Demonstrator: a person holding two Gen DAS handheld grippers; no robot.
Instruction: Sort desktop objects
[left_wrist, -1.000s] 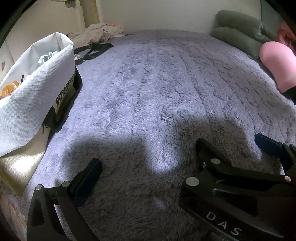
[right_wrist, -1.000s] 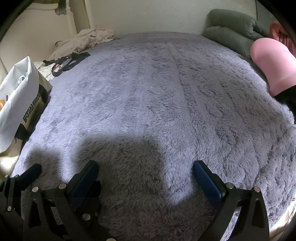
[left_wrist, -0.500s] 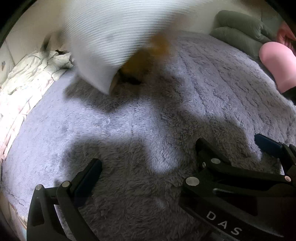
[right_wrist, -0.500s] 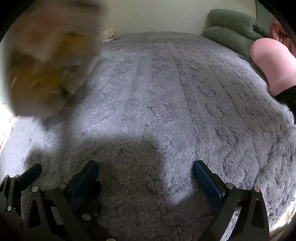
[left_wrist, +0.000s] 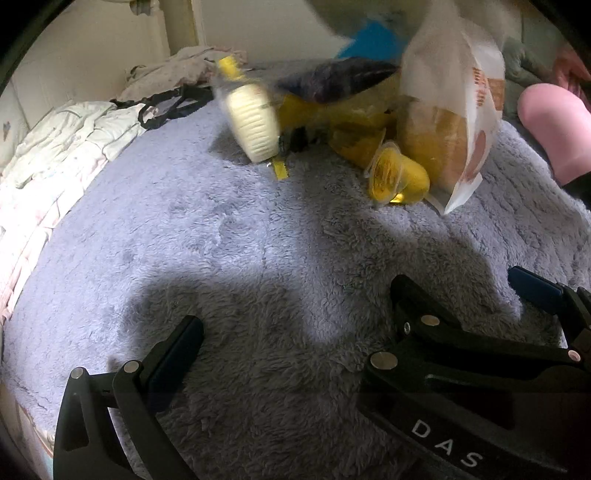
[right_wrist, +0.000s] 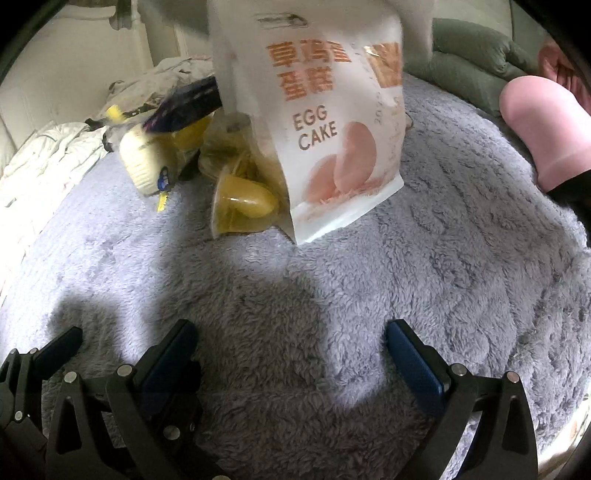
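Grey fleece blanket (right_wrist: 461, 221), snacks tumbling down ahead of both claws. Right claw (right_wrist: 291, 354) and left claw (left_wrist: 295, 314) gape wide, empty. Egg cake bag (right_wrist: 325, 140) stands upright straight ahead of right claw, jelly cup (right_wrist: 240, 206) just left; right arm looks nearer.

Black gripper (right_wrist: 291, 354), blue pads (right_wrist: 413, 358), silver screws.

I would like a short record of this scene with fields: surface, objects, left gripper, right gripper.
surface: grey fluffy blanket
objects: egg cake bag, yellow jelly cup, cream ribbed bottle, dark purple packet, piled together at the far side, blurred
left gripper: open, empty, low over the blanket
right gripper: open, empty, beside the left one
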